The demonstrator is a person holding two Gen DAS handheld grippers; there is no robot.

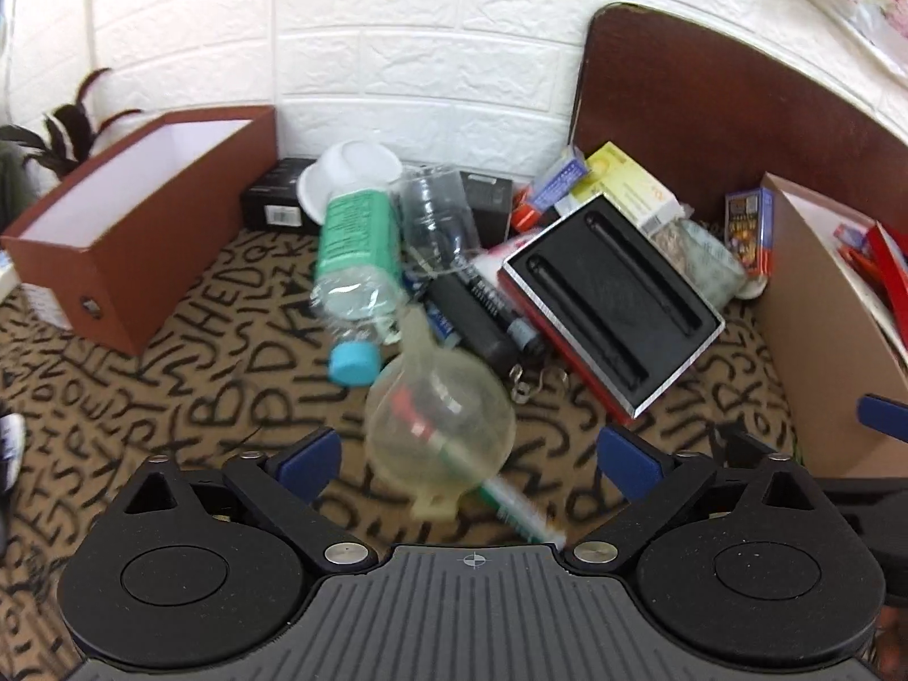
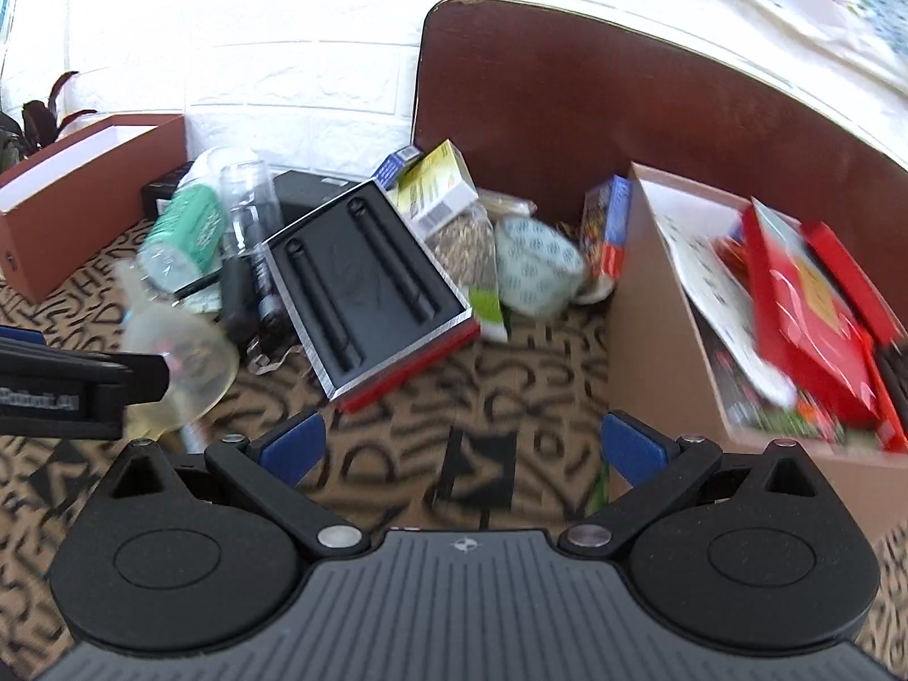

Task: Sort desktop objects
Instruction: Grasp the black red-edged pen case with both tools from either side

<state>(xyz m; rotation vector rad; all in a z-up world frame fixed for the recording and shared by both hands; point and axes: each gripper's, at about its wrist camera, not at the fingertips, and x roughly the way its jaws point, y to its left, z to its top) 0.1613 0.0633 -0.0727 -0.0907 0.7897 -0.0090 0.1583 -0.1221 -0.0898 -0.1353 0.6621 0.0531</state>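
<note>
A pile of desktop objects lies on the letter-patterned cloth. A clear round plastic lid [image 1: 440,425] lies over a red and green pen [image 1: 499,496], just ahead of my open left gripper [image 1: 468,457], between its blue pads. Behind it lie a green-labelled bottle [image 1: 357,249] with a blue cap, a clear cup [image 1: 434,210], a black cylinder [image 1: 476,312] and a black foam-lined red case [image 1: 613,295]. My right gripper [image 2: 462,445] is open and empty over bare cloth, in front of the case [image 2: 369,278]. The left gripper's side shows at the right wrist view's left edge [image 2: 62,391].
An empty brown box [image 1: 130,249] stands at the left by the white brick wall. A cardboard box [image 2: 652,340] with red packages stands at the right. Small cartons, a white bowl [image 1: 346,176], a patterned cup [image 2: 536,267] and black boxes lie behind the pile. A dark wooden board [image 1: 709,113] stands behind.
</note>
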